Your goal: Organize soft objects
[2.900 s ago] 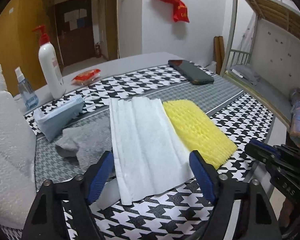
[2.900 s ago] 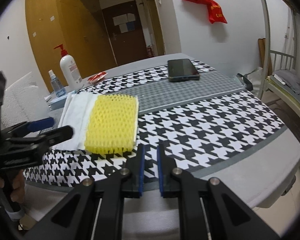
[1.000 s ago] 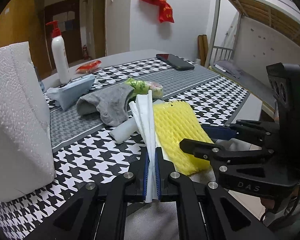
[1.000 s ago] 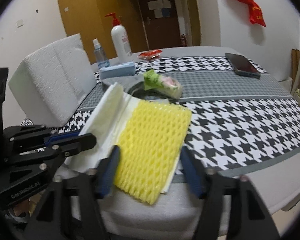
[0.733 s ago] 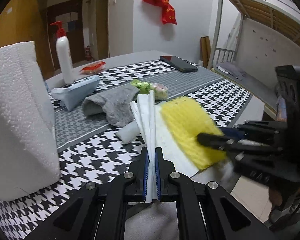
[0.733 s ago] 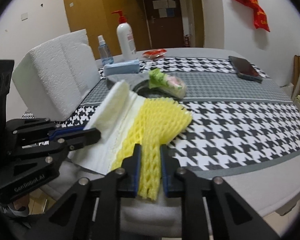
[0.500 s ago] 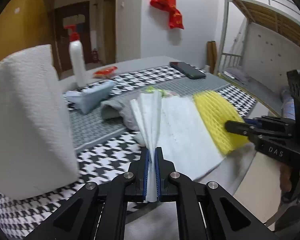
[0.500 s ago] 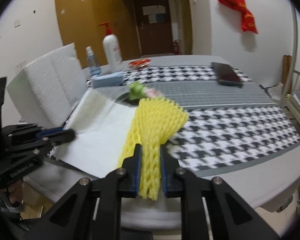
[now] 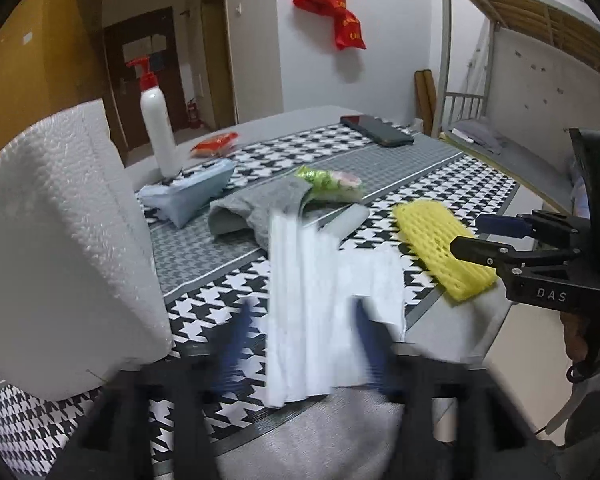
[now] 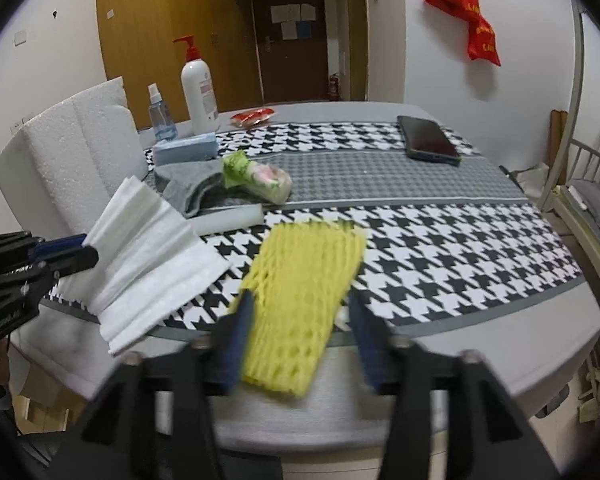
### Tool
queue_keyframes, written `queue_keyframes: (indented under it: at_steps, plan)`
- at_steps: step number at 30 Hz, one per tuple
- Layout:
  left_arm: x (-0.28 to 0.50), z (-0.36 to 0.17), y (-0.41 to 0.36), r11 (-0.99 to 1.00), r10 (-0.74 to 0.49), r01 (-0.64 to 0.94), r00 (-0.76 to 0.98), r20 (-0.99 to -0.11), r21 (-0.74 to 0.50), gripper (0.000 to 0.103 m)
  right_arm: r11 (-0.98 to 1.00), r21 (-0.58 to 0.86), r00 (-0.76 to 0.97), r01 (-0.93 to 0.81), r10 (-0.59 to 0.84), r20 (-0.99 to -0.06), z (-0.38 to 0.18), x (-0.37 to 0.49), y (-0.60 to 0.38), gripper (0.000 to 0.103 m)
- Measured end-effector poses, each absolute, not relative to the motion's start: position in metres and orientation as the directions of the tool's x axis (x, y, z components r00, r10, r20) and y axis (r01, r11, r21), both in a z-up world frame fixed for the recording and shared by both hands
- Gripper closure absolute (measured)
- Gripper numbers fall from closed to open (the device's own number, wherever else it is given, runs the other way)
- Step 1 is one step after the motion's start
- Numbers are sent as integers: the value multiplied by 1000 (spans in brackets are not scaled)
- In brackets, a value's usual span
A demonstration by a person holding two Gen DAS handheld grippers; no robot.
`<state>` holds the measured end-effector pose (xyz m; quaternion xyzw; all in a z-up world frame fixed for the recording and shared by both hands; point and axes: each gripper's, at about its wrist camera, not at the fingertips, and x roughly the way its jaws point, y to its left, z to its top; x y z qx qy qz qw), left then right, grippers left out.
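Note:
A white pleated foam sheet (image 9: 320,300) lies at the table's near edge between the spread fingers of my left gripper (image 9: 300,344), which is open and blurred. It also shows in the right wrist view (image 10: 148,252). A yellow foam net (image 10: 304,296) lies flat at the edge between the spread fingers of my right gripper (image 10: 300,336), which is open. The net also shows in the left wrist view (image 9: 440,252). A grey sock (image 9: 260,208) and a green-and-pink wrapped item (image 9: 332,184) lie behind them.
A big white foam block (image 9: 60,240) stands at the left. A pump bottle (image 10: 198,88), a spray bottle (image 10: 160,116), a blue pack (image 10: 186,150), a red packet (image 10: 254,115) and a phone (image 10: 428,138) sit farther back. A bunk bed (image 9: 520,40) is on the right.
Both grippers have opened. The left let go of the white sheet and the right let go of the yellow net; both now lie on the table, apart from each other.

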<state>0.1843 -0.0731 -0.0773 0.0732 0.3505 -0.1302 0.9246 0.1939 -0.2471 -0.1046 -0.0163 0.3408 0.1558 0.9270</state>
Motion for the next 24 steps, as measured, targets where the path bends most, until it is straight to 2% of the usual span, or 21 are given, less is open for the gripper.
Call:
queue_keyframes:
  at_steps: [1,14,21,23,24]
  plan:
    - [183,-77,-75,953,-194,299,724,-662,47,26,951,79,720,-298,278,-635,-104,193,-249,43]
    - [202,-101,-102,934,-180,347,661,-728,84,25,953,101,733,-286,286,-617,-103,186,-257,38]
    - [209,-110,-102,937,-188,345,634,-751,57,25,949,109,734,-296,299,-610,-104,186,-257,38]
    - [209,-111,-101,937,-192,345,633,-750,51,29,949,109,732,-297,300,-612,-106,186,-257,38]
    - [209,-110,-100,936,-201,349,631,-749,42,35,948,109,732,-298,301,-612,-106,186,-256,38]
